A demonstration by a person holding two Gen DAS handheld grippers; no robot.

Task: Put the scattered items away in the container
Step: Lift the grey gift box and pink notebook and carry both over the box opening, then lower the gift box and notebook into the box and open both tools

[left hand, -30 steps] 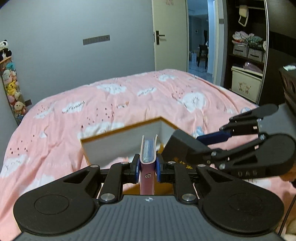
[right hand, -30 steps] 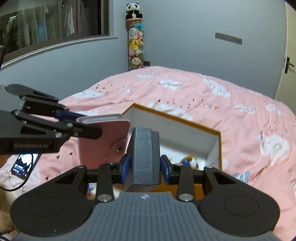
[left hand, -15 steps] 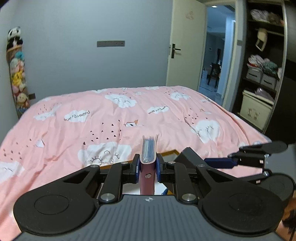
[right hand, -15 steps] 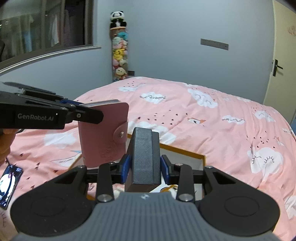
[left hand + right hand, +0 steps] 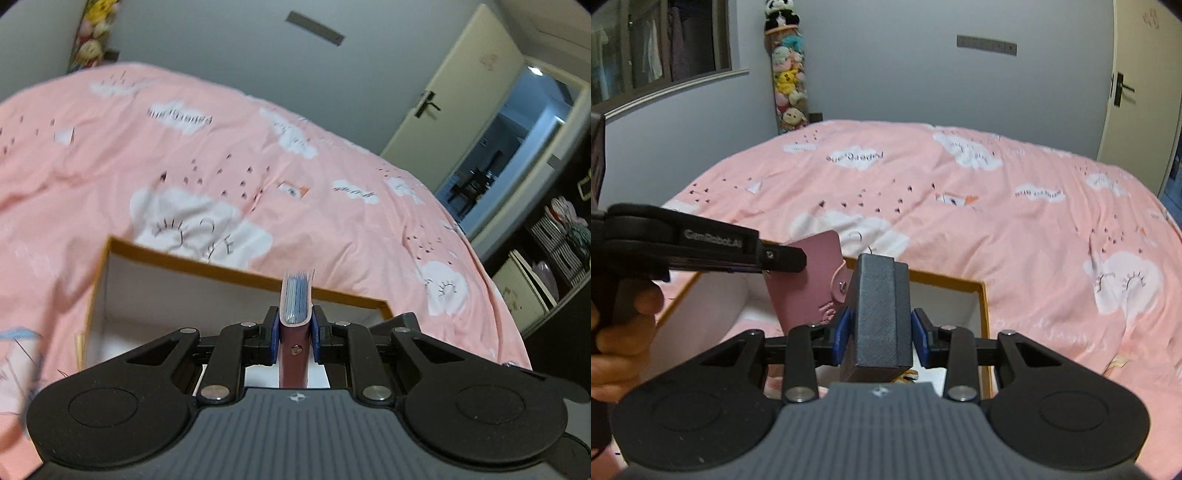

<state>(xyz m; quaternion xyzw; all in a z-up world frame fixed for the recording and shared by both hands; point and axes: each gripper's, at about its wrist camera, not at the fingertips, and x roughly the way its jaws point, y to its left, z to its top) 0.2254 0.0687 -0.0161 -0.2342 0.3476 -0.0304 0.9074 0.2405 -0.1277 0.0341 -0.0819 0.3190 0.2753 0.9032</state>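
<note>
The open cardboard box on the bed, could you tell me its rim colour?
Orange-brown rim, white inside; left wrist view shows it best.

We look from two wrist cameras, each set just behind its own fingers and aimed forward and downward over the near edge of the bed (image 5: 332, 177). Our left view is rolled, so the far wall tilts; its gripper (image 5: 294, 328) fills the bottom. Our right view sits level and close above the box (image 5: 984, 306), catching the left gripper (image 5: 783, 258) from the side. Both share the box (image 5: 110, 266), the bedspread and the far wall.
</note>
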